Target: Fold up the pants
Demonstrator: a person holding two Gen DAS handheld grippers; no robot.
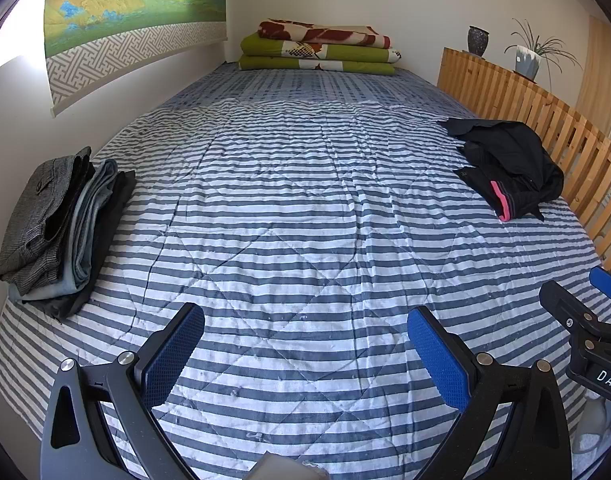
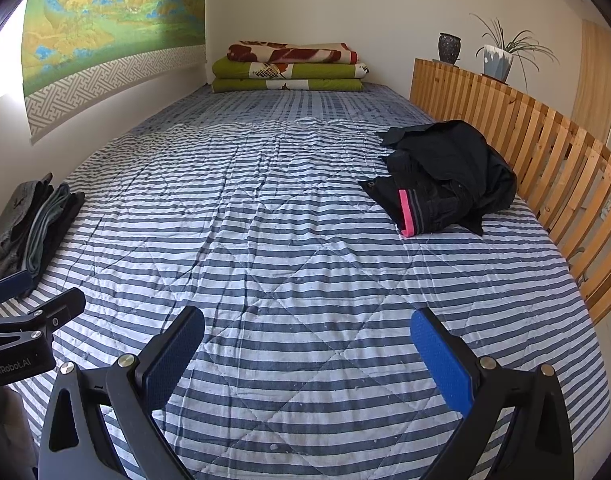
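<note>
Left wrist view: left gripper (image 1: 305, 354) spread wide, empty, over the striped quilt (image 1: 305, 208); folded stack (image 1: 61, 224) of pants at 9 o'clock looks finished; crumpled black pants (image 1: 509, 166) at 2 o'clock, unfolded.
Right wrist view: right gripper (image 2: 307, 354) also spread, holding nothing; black pants (image 2: 445, 176) at 1 o'clock beside the wooden rail (image 2: 545, 160); pink-trimmed end nearest the camera, long axis unclear while bunched.
Progress: one pair apparently left.

Bare quilt (image 1: 305, 220) between folded stack (image 1: 61, 224) and black pants (image 2: 449, 176)
</note>
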